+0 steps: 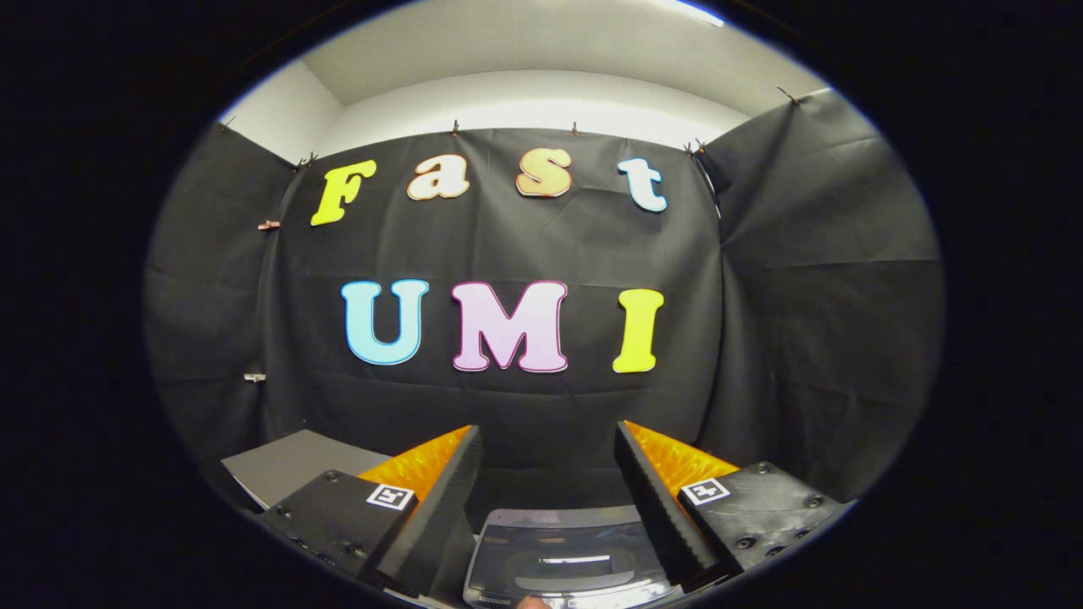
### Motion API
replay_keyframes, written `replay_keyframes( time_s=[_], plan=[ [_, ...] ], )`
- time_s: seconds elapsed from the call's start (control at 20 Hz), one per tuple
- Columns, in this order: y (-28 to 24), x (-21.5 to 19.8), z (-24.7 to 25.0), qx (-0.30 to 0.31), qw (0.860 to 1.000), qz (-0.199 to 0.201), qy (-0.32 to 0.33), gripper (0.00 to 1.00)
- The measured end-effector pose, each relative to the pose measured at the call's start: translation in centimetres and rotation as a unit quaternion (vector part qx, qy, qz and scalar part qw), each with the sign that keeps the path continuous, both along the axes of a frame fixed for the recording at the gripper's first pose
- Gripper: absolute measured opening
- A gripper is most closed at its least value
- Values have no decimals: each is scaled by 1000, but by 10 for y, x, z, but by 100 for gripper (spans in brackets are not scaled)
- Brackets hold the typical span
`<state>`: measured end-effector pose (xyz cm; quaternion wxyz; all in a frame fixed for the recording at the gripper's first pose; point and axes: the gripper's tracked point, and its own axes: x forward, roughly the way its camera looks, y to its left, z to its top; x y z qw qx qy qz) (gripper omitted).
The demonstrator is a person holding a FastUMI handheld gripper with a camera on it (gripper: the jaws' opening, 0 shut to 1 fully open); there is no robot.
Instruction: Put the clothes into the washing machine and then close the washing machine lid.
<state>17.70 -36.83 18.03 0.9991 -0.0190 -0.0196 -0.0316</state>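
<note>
Gripper: held spread, nothing between the fingers. Washing machine: seen low between the fingers, its translucent lid apparently lying down flat. Grey panel: set off to one side. Clothes: placement undetermined, so loaded-and-closed and awaiting-load are both fitted.
</note>
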Motion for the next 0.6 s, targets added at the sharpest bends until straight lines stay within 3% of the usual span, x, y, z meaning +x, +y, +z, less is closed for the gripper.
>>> replay_keyframes(
  time_s=[0.6],
  plan=[
    [7, 5, 1, -1, 1000, 16, 6, 99]
  ],
)
